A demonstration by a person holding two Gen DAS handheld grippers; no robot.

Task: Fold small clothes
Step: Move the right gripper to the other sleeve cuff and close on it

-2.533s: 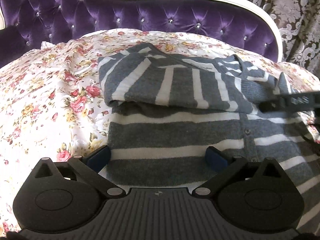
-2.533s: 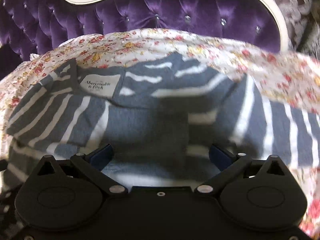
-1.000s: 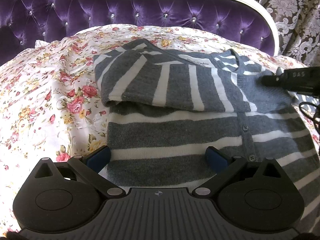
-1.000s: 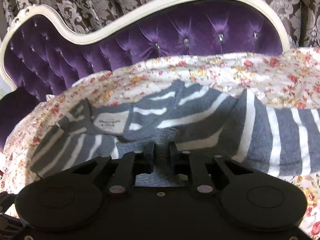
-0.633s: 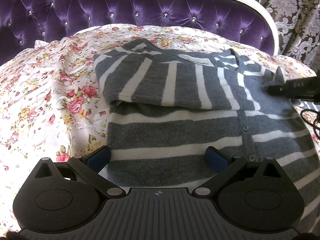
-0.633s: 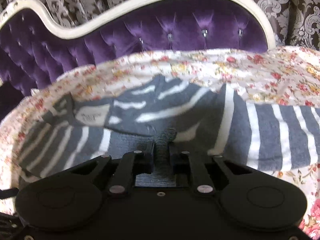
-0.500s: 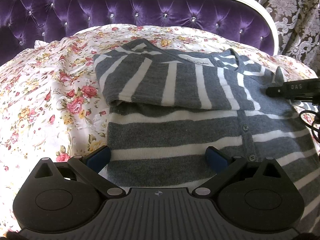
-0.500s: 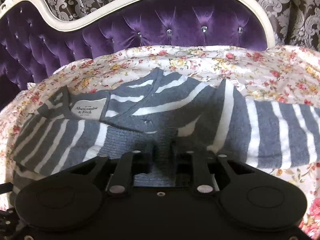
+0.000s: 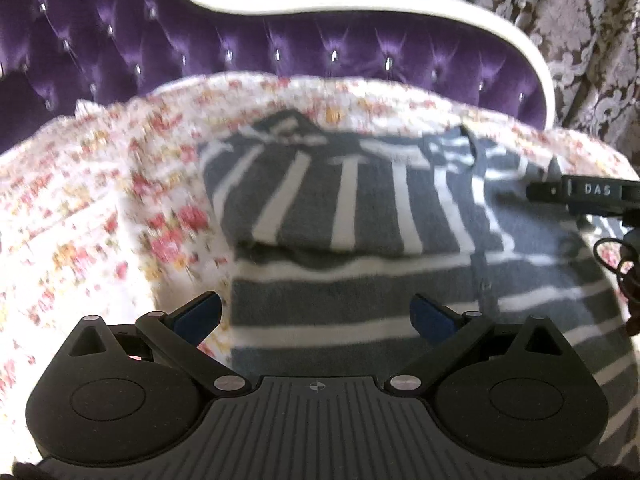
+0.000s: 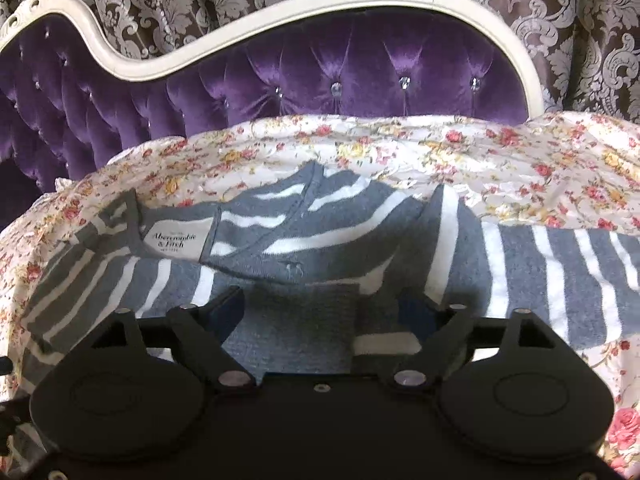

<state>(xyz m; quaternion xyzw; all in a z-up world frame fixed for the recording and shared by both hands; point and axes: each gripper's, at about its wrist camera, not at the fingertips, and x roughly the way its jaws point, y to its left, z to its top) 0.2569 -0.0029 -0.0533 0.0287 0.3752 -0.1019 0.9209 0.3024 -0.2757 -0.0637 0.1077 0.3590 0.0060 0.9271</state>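
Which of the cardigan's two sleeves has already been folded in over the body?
The left-hand sleeve in the left wrist view: it lies across the striped cardigan, stripes running crosswise to the body's. The other sleeve is stretched out sideways on the floral bedspread.

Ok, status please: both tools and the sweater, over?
Left tool open, low over the striped sweater. Right tool open, nothing gripped. One sleeve lies out to the side, unfolded. Nothing in the way.

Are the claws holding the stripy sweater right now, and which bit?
No, nothing is held. The right claw is open above the striped sweater, near its chest. The left claw is open too, over the sweater's lower part.
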